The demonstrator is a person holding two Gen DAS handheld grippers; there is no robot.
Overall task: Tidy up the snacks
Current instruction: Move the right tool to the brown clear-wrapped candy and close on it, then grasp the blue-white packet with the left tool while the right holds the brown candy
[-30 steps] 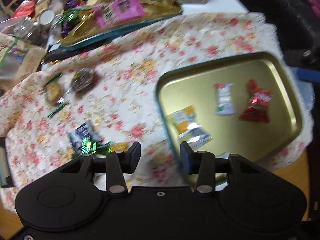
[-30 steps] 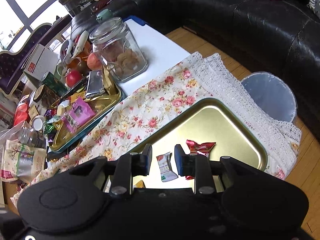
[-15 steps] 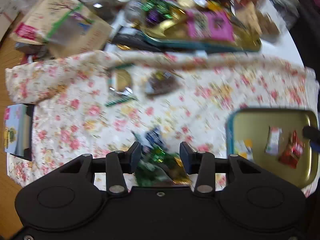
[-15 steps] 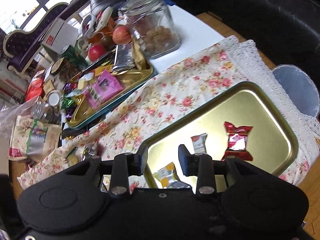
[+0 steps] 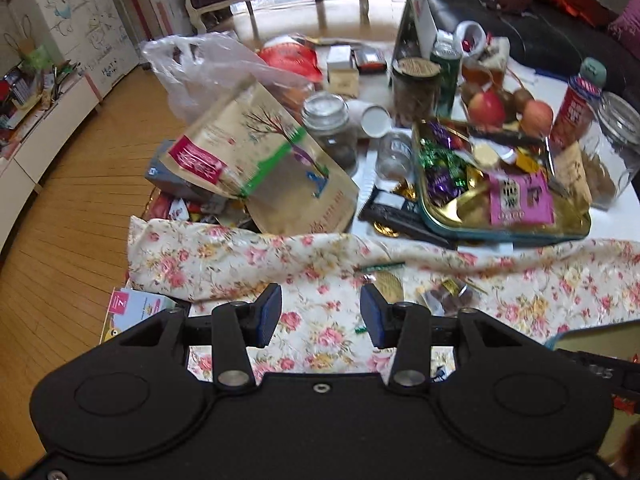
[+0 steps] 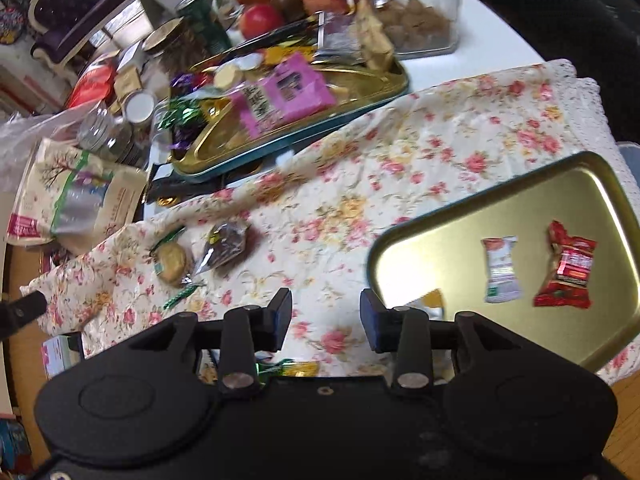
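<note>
My right gripper (image 6: 325, 308) hangs over the floral cloth (image 6: 360, 184), just left of the gold tray (image 6: 452, 240). Its jaws are opening with nothing between them. In the tray lie a white wrapped sweet (image 6: 500, 270), a red wrapped sweet (image 6: 568, 272) and an orange packet (image 6: 434, 299) half hidden by a finger. A wrapped round cookie (image 6: 172, 262) and a brown wrapped snack (image 6: 228, 242) lie on the cloth. My left gripper (image 5: 320, 306) is above the cloth's left part, jaws opening slightly and empty. Beyond it lie the cookie (image 5: 386, 284) and the brown snack (image 5: 450, 296).
A second gold tray (image 5: 500, 234) heaped with sweets stands behind the cloth. Around it are a paper bag (image 5: 272, 168), glass jars (image 5: 330, 128), apples (image 5: 486, 108) and a plastic bag (image 5: 208, 68). A green wrapper (image 6: 288, 368) lies under my right gripper. Wooden floor is at left.
The left gripper swung away from the tray, leftward over the cloth, and now faces the clutter. The right gripper moved left off the tray and its jaws widened.
</note>
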